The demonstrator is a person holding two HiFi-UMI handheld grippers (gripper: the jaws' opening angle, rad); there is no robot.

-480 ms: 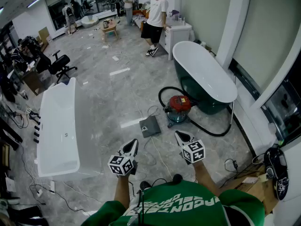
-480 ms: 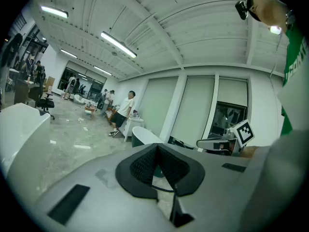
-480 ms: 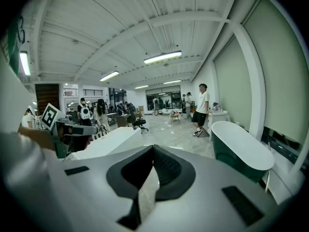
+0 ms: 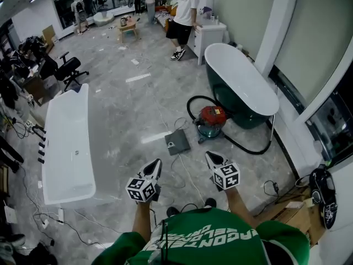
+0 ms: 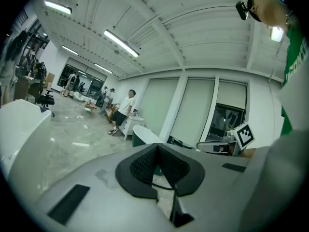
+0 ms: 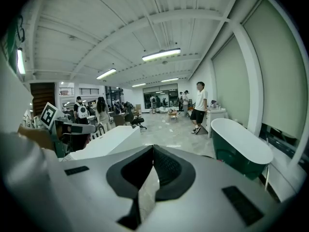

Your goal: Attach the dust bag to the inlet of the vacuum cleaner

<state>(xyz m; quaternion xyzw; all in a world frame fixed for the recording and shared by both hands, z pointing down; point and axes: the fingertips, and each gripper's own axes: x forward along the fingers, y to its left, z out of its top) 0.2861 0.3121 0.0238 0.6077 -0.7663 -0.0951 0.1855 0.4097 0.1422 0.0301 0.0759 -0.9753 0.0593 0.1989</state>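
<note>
1. Since the earlier frame the floor scene has slid a little up the head view. The standing person (image 4: 183, 12) in the white shirt now sits against the top edge, and the vacuum cleaner (image 4: 212, 120) lies slightly higher in the frame. The 2 grippers keep their places at lower centre.
2. The left gripper (image 4: 155, 165) has its 2 jaws pressed together at the tips and carries nothing. Seen along its own jaws, the left gripper (image 5: 155, 149) shows only floor through the slit below the tips.
3. The right gripper (image 4: 211, 158) is likewise closed tip to tip and empty. In its own view the right gripper (image 6: 153, 149) has its black pads meeting at the point.
4. The dust bag (image 4: 177, 142), a flat grey square, lies on the floor at centre frame, above and between the 2 grippers and apart from both.
5. The vacuum cleaner, red on a teal base, stands just right of the bag without touching it. Its black hose (image 4: 248, 147) loops off to the right, below the dark green bathtub (image 4: 274, 114).
6. A white bathtub (image 4: 66, 148) fills the left of the frame.
</note>
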